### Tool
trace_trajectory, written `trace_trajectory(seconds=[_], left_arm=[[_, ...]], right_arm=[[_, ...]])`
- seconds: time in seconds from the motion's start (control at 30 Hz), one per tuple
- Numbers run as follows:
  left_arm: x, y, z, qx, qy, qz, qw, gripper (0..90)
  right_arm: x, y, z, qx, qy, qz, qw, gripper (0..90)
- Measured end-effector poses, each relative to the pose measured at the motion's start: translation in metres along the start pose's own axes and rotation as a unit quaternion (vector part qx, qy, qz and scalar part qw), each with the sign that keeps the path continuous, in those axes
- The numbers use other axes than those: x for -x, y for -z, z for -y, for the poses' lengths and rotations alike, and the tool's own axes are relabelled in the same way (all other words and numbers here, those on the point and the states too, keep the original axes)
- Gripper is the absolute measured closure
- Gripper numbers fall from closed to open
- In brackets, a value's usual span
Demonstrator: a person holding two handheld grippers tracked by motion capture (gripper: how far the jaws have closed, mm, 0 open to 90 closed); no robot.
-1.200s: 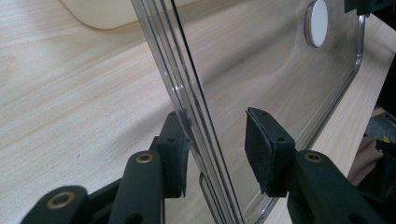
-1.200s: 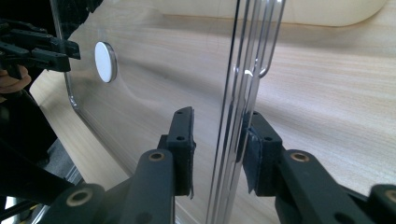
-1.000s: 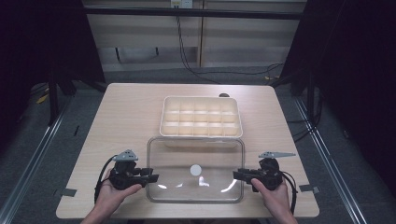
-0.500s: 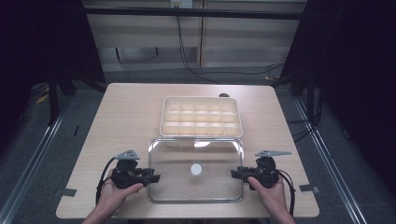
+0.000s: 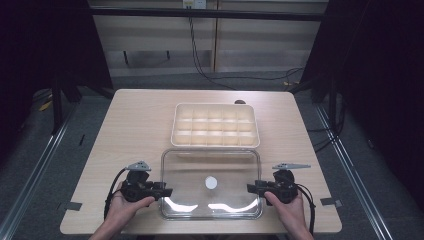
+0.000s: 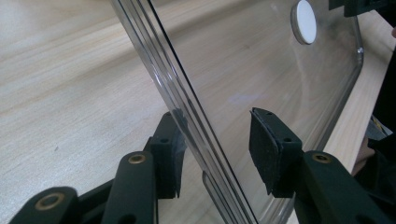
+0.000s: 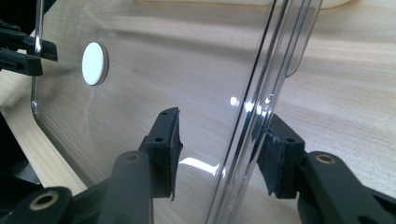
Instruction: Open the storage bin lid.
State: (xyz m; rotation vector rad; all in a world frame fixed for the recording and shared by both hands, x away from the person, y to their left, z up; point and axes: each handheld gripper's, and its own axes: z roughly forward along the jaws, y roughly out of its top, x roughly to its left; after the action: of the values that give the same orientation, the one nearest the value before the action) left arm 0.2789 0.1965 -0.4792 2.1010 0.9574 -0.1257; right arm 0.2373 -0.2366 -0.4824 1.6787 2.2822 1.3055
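High view, flat clear plastic lid (image 5: 210, 187), rounded corners, compartmented cream tray (image 5: 215, 125)

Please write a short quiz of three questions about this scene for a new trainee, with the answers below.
1. True or false: the clear lid covers the tray.
2. Which edge of the lid lies between the jaws of the left hand-held gripper? A) its left edge B) its far edge C) none
3. What small thing sits in the middle of the lid?

Key
1. False. The lid lies on the table, in front of the tray.
2. A. The right hand-held gripper straddles the right edge; both have just been opening.
3. A round white knob.
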Motion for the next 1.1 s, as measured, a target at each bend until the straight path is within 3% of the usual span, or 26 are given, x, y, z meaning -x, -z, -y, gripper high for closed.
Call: trace_trajectory(seconds=[0.17,0.27,0.53,0.63,1.1], left_arm=[[-0.002,-0.007,-0.001,-0.014,0.006,0.000,0.9999,56.1],[-0.001,-0.009,-0.002,-0.021,-0.002,-0.002,0.9998,55.4],[-0.002,-0.010,-0.001,-0.026,-0.004,-0.009,0.9996,55.4],[-0.002,-0.012,-0.001,-0.034,-0.006,-0.029,0.9990,55.9],[-0.004,-0.012,0.000,-0.024,0.001,-0.028,0.9993,57.8]], right_arm=[[0.003,-0.005,0.001,-0.011,-0.011,0.016,0.9997,48.0],[0.006,-0.007,0.001,-0.015,-0.018,0.023,0.9994,46.4],[0.005,-0.011,0.002,-0.025,-0.010,0.034,0.9991,40.7],[0.005,-0.011,0.003,-0.023,-0.010,0.038,0.9990,40.1],[0.005,-0.010,0.003,-0.018,0.005,0.073,0.9972,44.0]])
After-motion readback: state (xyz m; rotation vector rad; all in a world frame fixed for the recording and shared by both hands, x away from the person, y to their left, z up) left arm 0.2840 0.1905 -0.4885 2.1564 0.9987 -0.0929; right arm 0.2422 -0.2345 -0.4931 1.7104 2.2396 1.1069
